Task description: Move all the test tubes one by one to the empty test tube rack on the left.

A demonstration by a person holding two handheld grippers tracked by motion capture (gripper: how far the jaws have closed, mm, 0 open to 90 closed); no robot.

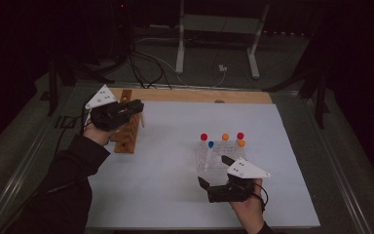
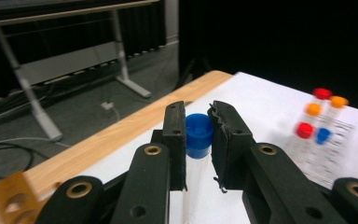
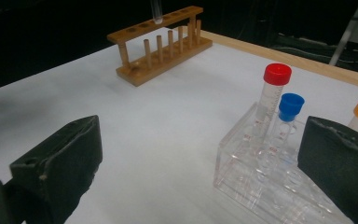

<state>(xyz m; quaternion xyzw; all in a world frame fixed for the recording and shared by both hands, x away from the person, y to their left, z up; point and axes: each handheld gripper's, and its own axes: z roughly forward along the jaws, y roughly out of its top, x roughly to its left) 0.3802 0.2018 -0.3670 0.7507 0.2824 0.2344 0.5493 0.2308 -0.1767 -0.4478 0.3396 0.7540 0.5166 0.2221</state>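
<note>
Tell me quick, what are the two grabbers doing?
Left gripper: shut on a blue-capped tube.
Right gripper: open, holding nothing.

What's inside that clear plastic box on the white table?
The clear plastic rack holds upright clear tubes: two red-capped, two orange-capped and one blue-capped. Their contents cannot be seen, and the right gripper covers the rack's near edge.

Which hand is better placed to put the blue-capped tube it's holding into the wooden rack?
Left. The left gripper already grips the blue-capped tube above the wooden rack; the right gripper is open beside the clear rack.
</note>
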